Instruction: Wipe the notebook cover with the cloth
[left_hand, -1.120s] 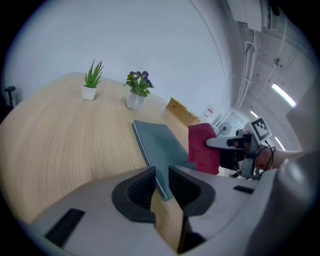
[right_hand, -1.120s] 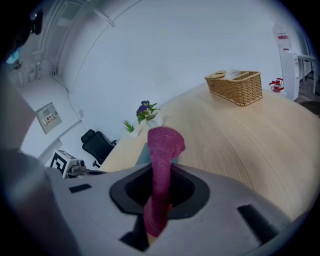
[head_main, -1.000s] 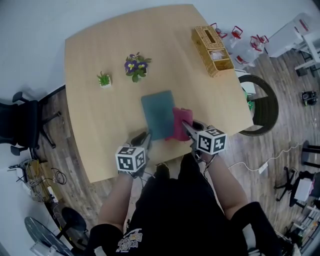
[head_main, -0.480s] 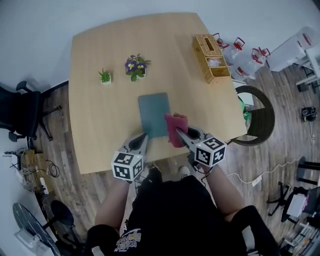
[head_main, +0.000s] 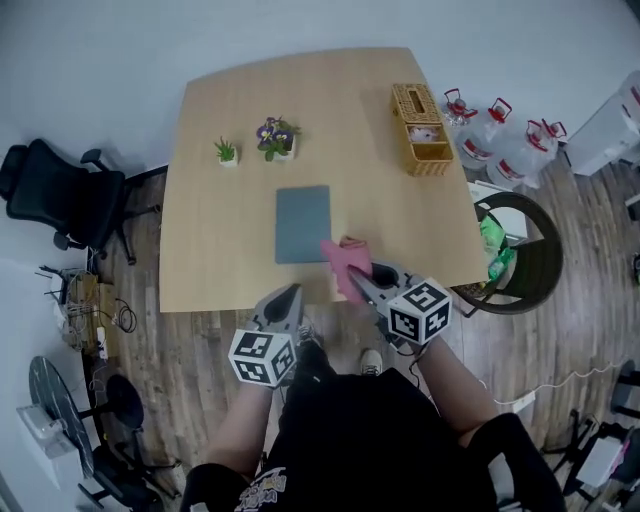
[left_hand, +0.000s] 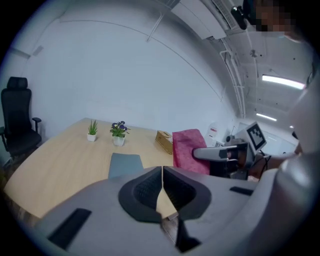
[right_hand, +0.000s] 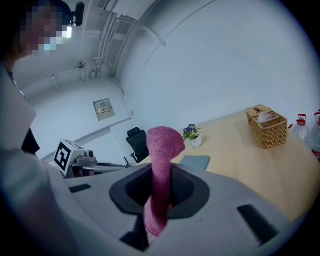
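Two grippers are held at the table's (head_main: 210, 230) six o'clock edge: right gripper (head_main: 362, 282) clamped on the cloth (head_main: 343, 260), left gripper (head_main: 287, 298) pressed together, empty. The notebook (head_main: 302, 223) lies mid-table; the cloth is yet to be laid on it, toward eleven o'clock.

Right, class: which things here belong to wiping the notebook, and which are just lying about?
For the job: notebook, cloth, right gripper clamping the cloth.

Lying about: green plant, flowers, basket, jugs, chair.
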